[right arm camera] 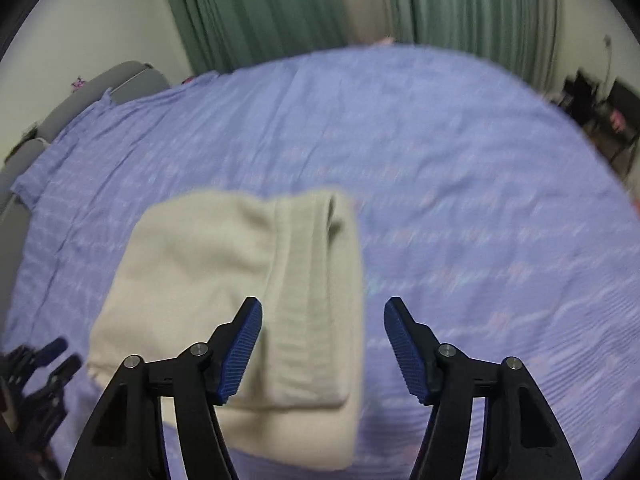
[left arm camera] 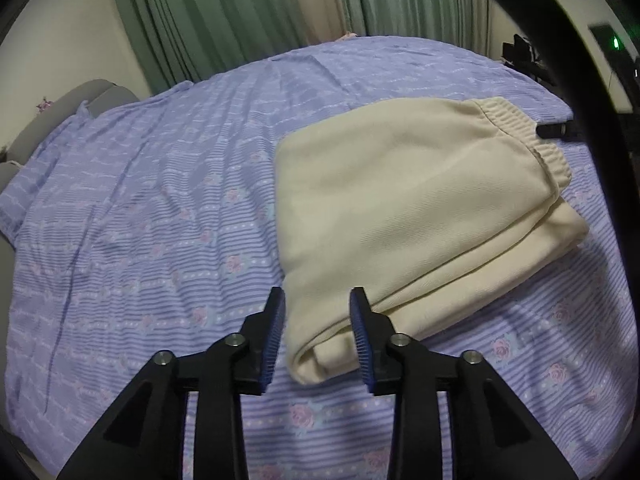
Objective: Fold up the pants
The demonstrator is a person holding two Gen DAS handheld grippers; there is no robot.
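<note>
Nearest, the left gripper [left arm camera: 317, 334] stands narrowly parted astride a corner of the cream pants [left arm camera: 412, 216], pads apparently clear of the cloth. The right gripper [right arm camera: 323, 346] gapes wide and empty over the waistband side. Beyond, the pants lie as a compact folded bundle on the lilac bed [left arm camera: 152, 200]. Folding appears finished; next, withdraw cleanly or smooth any skewed layer.

The folded pants [left arm camera: 416, 208] lie on the bed sheet [left arm camera: 160, 208], filling the right half of the left wrist view, with their waistband [left arm camera: 516, 120] at the upper right. The left gripper [left arm camera: 318, 300] stands at bottom centre, a corner of the fold between its parted jaws (untouched by the pads). Curtains [left arm camera: 224, 12] hang behind the bed across the top. In the right wrist view the pants [right arm camera: 192, 264] sit left of centre, the right gripper [right arm camera: 324, 312] before them.
</note>
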